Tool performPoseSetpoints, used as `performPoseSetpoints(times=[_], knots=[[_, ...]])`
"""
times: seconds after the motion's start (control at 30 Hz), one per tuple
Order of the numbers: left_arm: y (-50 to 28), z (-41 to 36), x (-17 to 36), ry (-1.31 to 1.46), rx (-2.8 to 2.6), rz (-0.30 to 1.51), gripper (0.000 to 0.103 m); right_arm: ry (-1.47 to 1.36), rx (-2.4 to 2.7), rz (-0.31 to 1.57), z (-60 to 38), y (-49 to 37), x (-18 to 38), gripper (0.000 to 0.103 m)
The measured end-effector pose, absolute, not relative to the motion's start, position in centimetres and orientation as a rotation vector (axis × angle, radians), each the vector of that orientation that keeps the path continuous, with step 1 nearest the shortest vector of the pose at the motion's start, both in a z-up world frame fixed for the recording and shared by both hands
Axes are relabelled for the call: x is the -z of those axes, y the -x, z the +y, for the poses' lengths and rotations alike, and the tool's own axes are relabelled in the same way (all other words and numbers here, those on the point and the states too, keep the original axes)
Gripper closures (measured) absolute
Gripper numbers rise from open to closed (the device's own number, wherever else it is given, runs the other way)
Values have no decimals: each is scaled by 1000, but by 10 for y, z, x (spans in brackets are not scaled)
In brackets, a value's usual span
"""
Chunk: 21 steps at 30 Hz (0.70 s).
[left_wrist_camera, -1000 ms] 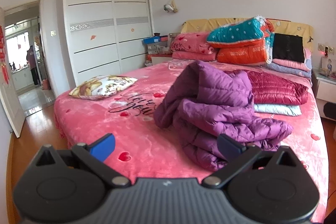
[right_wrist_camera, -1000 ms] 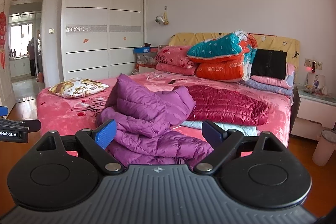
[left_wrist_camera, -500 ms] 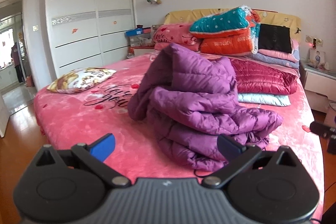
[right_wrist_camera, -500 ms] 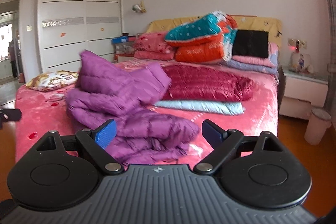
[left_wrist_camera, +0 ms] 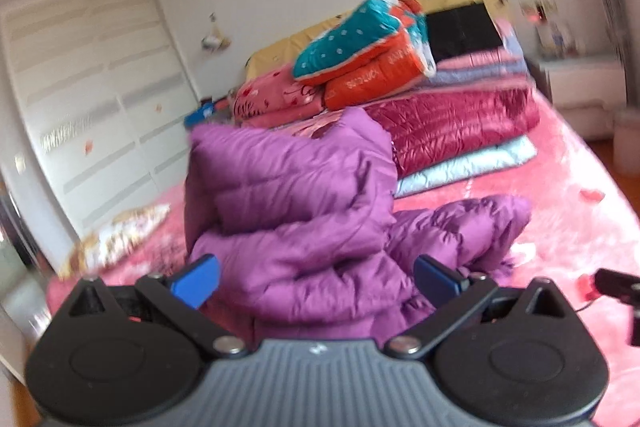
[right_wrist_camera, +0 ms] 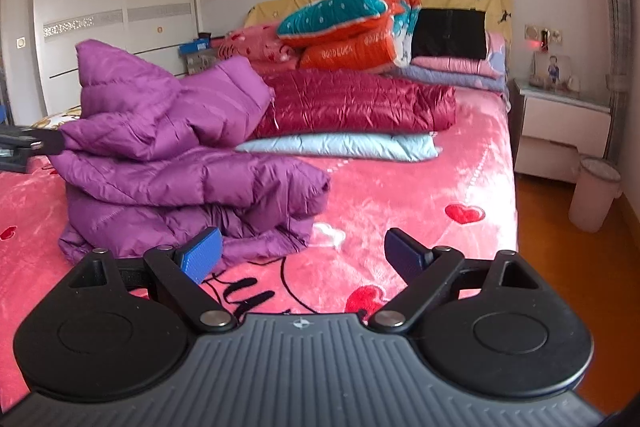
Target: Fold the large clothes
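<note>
Bedroom walls and a white wardrobe [right_wrist_camera: 116, 7] frame a wide bed [right_wrist_camera: 420, 195] under a pink plush blanket printed with red hearts and black script too broken up to read. Against the headboard sit stacked quilts; the orange one [right_wrist_camera: 352, 49] reads "GOOD LUCK". In front of them a folded dark red down coat [right_wrist_camera: 352, 103] lies on a pale blue one [right_wrist_camera: 340, 146].

Nearer the foot of the bed the purple down jacket [right_wrist_camera: 176, 147] lies in a loose, bunched heap, part of it standing up. It looks light, puffy and soft, with a slick shell likely to slide, so a pinch on a hem, cuff or collar edge should hold better than on the padded bulk.

Left claw [left_wrist_camera: 316, 273] hovers right at the heap with its blue pads spread and nothing between them; this view is blurred. Right claw [right_wrist_camera: 300, 253] is also spread and empty, over bare blanket just beside the jacket's near edge.
</note>
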<state>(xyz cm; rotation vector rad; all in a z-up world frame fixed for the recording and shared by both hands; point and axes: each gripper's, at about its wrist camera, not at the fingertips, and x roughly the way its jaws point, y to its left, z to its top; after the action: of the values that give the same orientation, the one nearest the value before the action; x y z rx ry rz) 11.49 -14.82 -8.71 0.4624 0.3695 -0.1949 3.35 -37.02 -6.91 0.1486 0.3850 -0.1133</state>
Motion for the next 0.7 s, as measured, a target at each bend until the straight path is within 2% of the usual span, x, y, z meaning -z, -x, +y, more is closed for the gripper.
performPoseSetpoints(times=[0.37, 0.47, 0.53, 0.7], knots=[[-192, -197, 134, -710, 81, 407, 1, -217, 71, 402, -406, -63, 82, 0], [-204, -200, 139, -738, 61, 409, 9, -242, 67, 416, -414, -71, 87, 0], [-208, -197, 137, -713, 55, 414, 19, -246, 67, 428, -410, -70, 90, 0], [-213, -170, 110, -469, 38, 409, 36, -254, 68, 442, -407, -68, 94, 0]])
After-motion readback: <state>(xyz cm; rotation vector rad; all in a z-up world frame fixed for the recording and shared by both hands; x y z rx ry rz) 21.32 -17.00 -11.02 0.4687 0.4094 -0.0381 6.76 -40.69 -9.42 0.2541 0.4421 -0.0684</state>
